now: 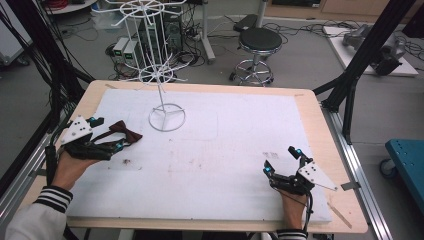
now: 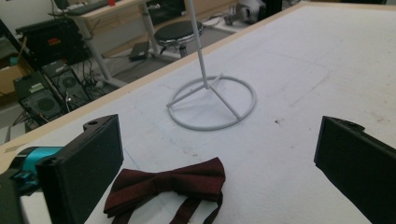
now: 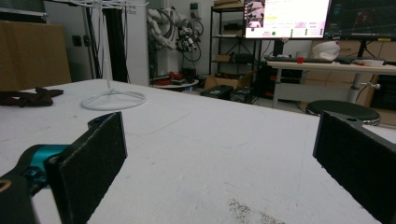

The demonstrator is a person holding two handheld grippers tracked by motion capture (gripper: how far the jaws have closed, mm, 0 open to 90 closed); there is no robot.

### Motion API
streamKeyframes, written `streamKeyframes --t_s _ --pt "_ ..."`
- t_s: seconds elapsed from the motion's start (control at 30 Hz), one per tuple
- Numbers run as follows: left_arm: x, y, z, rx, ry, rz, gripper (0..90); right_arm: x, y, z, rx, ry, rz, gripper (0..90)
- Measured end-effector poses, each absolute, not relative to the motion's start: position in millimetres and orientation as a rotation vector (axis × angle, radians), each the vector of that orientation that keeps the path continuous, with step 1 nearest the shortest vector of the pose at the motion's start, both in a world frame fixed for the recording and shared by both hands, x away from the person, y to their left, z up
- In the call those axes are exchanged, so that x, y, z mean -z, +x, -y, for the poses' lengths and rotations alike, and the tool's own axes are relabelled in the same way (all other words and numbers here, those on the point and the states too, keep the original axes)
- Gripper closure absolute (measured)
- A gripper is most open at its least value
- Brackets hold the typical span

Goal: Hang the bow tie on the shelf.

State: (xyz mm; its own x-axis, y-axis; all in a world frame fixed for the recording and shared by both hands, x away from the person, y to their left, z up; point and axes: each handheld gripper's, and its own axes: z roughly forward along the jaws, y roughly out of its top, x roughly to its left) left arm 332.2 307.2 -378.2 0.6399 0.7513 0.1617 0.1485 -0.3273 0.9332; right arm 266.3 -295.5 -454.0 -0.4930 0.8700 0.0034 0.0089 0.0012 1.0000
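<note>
Both grippers' jaws gape; the left gripper (image 1: 106,134) straddles the bow tie (image 2: 170,184), its strap ends cut off

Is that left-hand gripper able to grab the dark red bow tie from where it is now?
Probably yes. The left gripper has its jaws wide open, and the bow tie lies flat on the white mat right between them, with nothing across it. The wire stand sits farther back, out of the way.

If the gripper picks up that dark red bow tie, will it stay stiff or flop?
Probably flop: the bow tie looks like soft fabric, lying flat with thin straps trailing loosely. It seems light, so the open left gripper should lift it easily. Pushed, it would likely bunch, not roll.
</note>
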Motion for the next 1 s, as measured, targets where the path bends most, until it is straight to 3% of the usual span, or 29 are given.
streamKeyframes --t_s 1.0 --pt "365.4 408.4 -312.5 -0.483 2.202 -0.532 1.7 453.9 266.1 295.0 -1.569 0.924 -1.588 2.1"
